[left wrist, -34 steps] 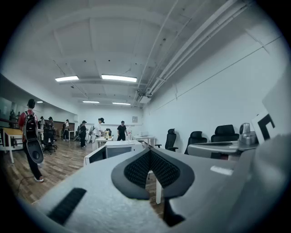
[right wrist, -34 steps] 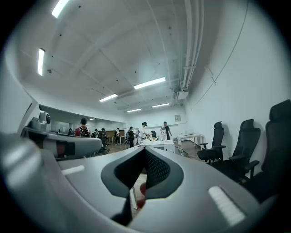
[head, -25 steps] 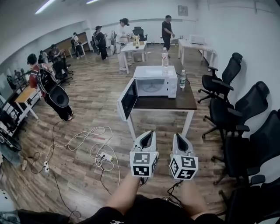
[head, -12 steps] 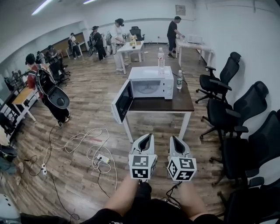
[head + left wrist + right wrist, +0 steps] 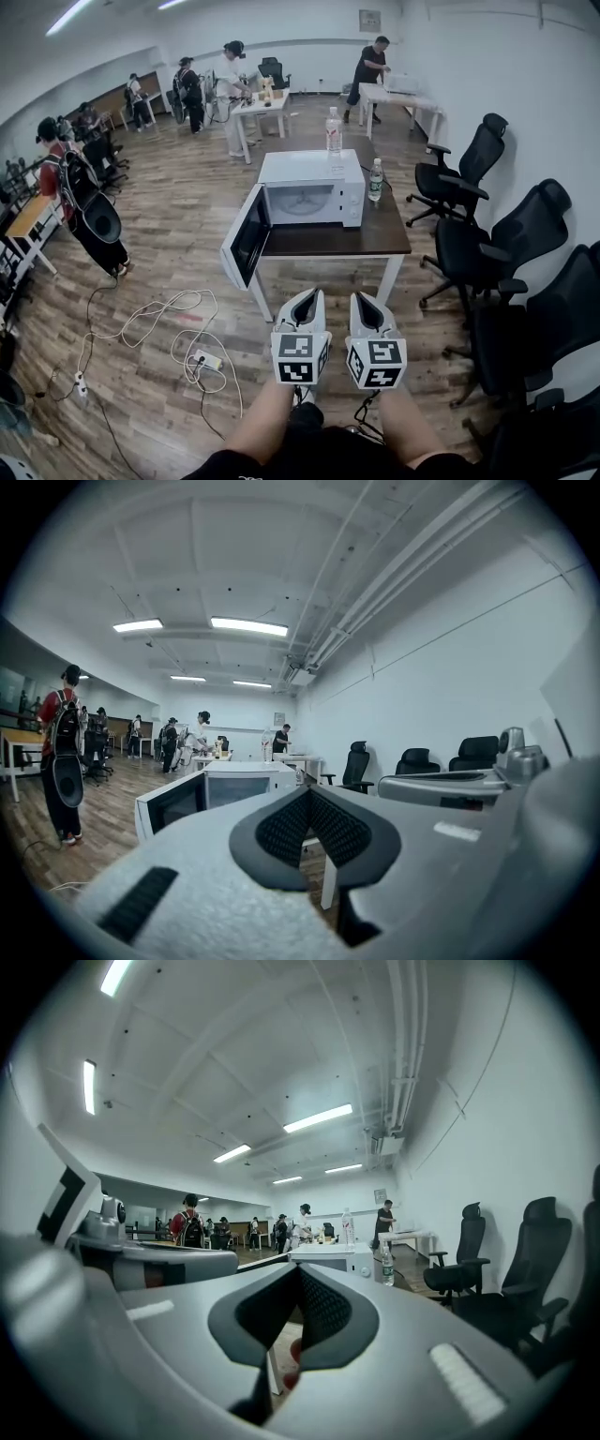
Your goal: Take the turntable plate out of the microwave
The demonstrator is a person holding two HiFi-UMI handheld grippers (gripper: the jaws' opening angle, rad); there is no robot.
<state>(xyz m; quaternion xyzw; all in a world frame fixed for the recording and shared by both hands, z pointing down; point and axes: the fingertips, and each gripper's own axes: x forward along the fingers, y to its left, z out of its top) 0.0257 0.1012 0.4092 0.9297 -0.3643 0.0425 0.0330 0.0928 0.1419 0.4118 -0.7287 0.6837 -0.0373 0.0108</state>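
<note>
On the dark-brown rectangular desk (image 5: 375,234) ahead: white box microwave (image 5: 309,167), door (image 5: 246,246) swung open to the left. Pale round turntable plate (image 5: 305,203) only faintly visible inside cavity. Left tongs (image 5: 314,293) & right tongs (image 5: 357,298) side by side, well short of desk, both pressed together, nothing btwn.

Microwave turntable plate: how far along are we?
Done: the microwave door stands open. In hand: nothing. The left gripper and right gripper are both shut and empty, short of the table. Left: reach in, grip the plate, lift it out. The plate itself is too small to make out inside.
</note>
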